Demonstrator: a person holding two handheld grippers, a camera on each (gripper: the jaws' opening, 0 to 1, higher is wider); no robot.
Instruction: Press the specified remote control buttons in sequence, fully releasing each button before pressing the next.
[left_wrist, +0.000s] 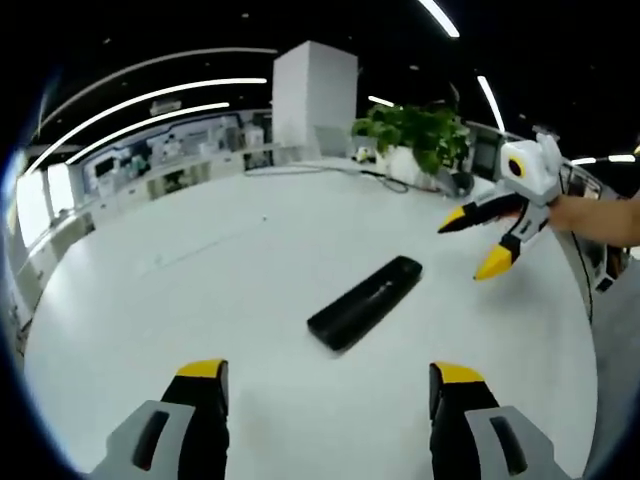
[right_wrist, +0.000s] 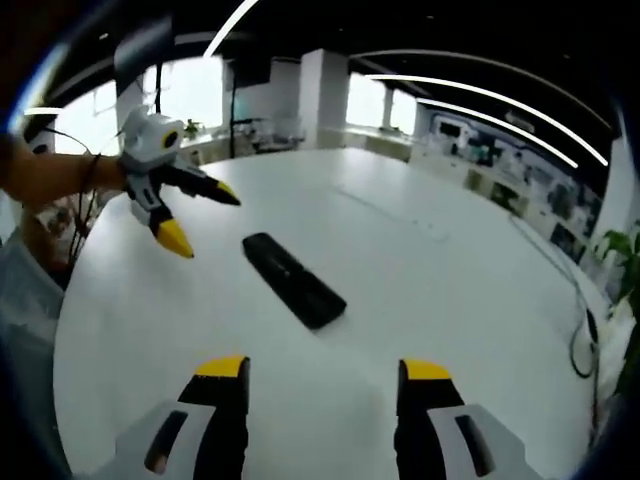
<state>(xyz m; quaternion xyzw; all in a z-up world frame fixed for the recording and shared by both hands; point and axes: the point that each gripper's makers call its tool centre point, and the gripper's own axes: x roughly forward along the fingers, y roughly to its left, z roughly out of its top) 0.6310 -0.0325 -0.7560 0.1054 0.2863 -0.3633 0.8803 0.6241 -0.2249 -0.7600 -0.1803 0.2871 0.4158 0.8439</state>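
A black remote control lies flat on the round white table, set at a slant. My left gripper hangs open over the table just short of the remote's near end, nothing between its yellow-tipped fingers. Off to the right, above the table and past the remote's far end, my right gripper is held open by a hand. In the right gripper view the remote lies ahead of my open right gripper, and the left gripper hovers open to the left of the remote.
A potted green plant and a white pillar stand beyond the table's far edge. A dark cable trails over the table near its right rim. A person's forearm reaches in from the right.
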